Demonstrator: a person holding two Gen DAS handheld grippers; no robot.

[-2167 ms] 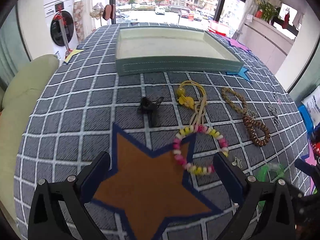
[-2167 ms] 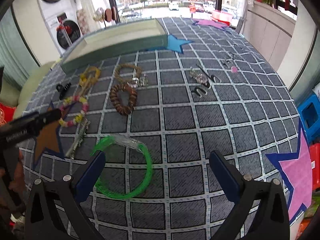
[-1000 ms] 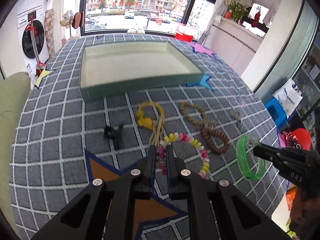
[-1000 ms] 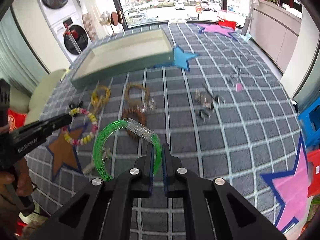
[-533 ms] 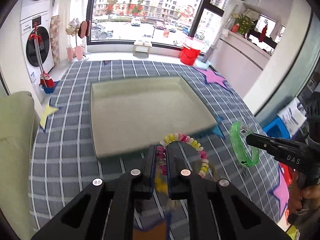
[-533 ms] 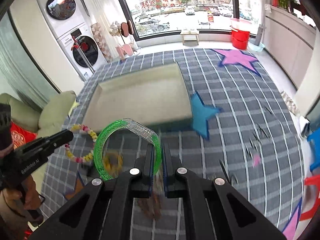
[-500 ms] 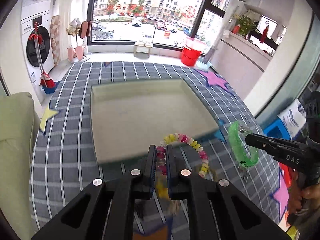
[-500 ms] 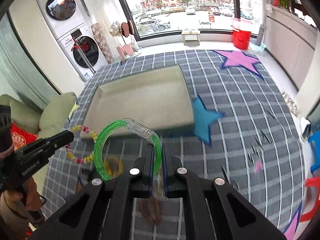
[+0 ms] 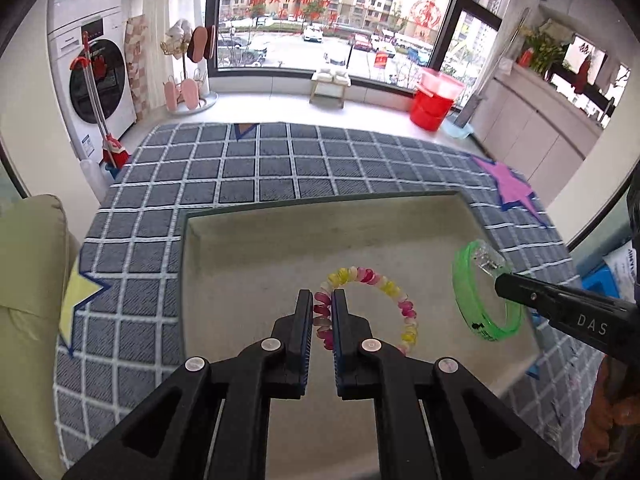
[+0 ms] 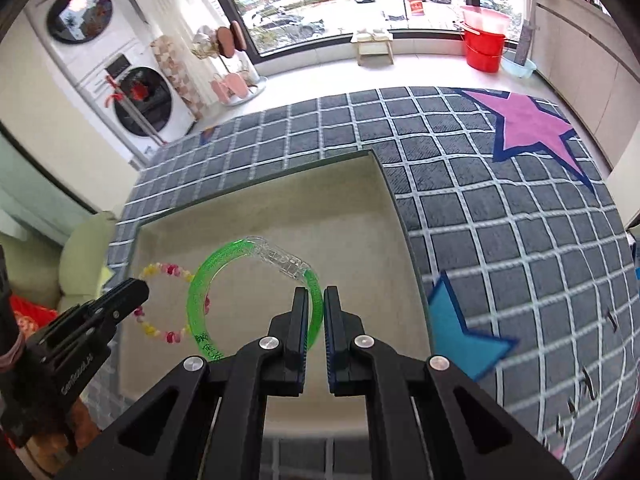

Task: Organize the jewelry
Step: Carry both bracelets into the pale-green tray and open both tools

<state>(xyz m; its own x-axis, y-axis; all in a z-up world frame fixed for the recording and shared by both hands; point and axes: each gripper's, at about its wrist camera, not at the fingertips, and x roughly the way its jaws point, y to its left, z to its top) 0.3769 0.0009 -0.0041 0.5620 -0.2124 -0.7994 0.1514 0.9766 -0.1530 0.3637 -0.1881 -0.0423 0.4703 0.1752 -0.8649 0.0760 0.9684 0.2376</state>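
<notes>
While the left tool (image 9: 322,312) pinches the pink-and-yellow bead bracelet (image 9: 370,306), the ring hangs over the pale floor of the open tray (image 9: 256,264). Just beside it, the right tool (image 10: 315,312) grips the green bangle (image 10: 256,296) by its rim, clear clasp uppermost, also above the tray. Nothing lies in the tray beneath them. Around it spreads the grey checked cloth of the worktop (image 10: 500,208), with a pink star (image 10: 532,128) and a blue star (image 10: 460,332) to the right. Farther off stand a red bucket (image 9: 436,100) and a washing machine (image 9: 96,80) by the window.
</notes>
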